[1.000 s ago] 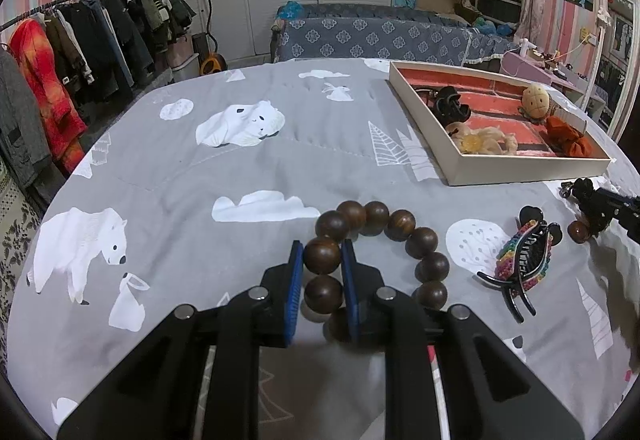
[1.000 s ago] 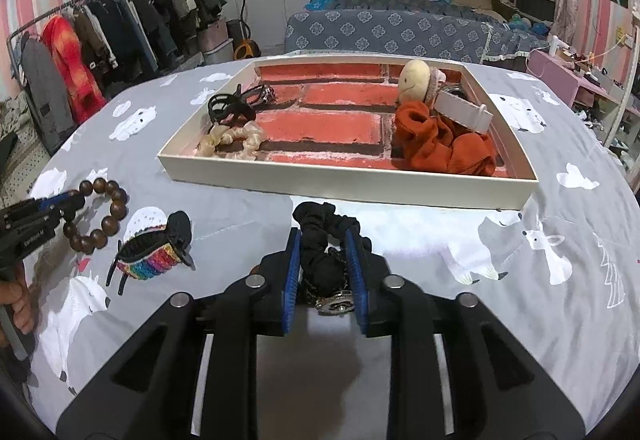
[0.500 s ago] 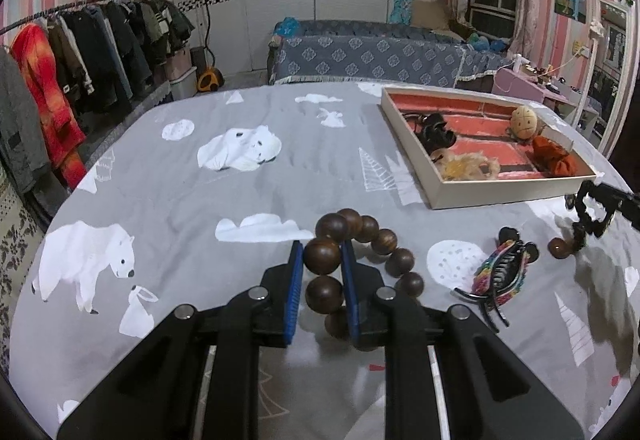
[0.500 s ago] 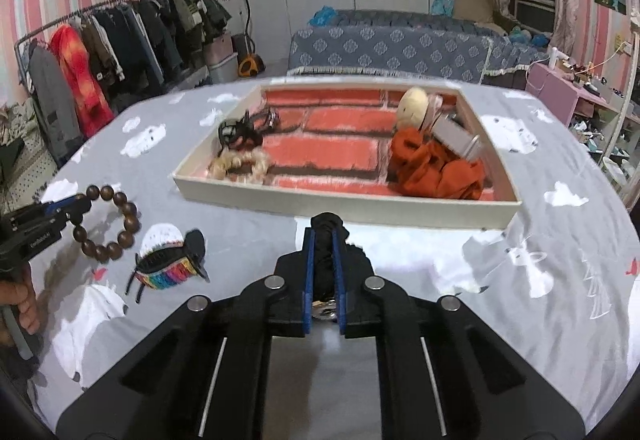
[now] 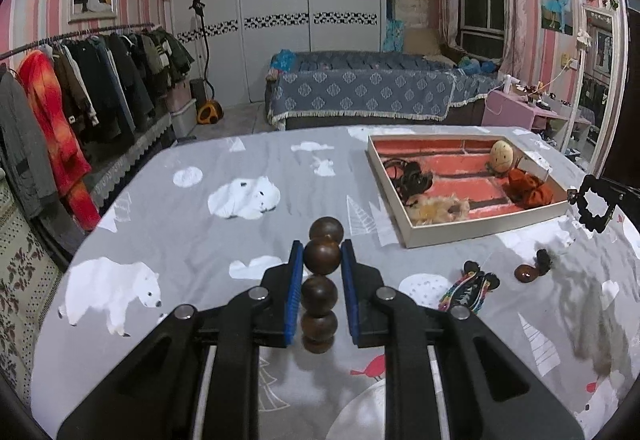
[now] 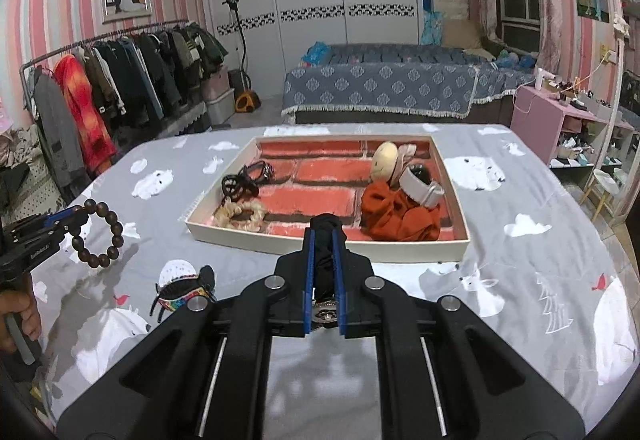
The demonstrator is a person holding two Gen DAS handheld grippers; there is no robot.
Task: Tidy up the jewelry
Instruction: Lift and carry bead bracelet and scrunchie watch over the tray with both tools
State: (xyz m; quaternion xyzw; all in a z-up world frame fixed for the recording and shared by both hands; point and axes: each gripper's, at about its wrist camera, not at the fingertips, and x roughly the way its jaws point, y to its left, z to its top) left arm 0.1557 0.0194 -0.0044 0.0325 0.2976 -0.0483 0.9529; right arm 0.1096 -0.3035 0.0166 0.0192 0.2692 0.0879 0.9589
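I am gripping the scrunchie [image 6: 326, 240] in my right gripper [image 6: 323, 272], with the tray [image 6: 320, 242] lying straight ahead, near. My left gripper [image 5: 321, 280] is clamping the bracelet [image 5: 320, 280], the tray sitting further off, ahead to its right.

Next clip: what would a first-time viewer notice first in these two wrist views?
Both tools are loaded: the left tool clamps a brown wooden bead bracelet hanging above the polar-bear bedspread, while the right tool pinches a black scrunchie. Ahead sits the shallow tray with a brick-red floor, and a rainbow hair claw lies loose.
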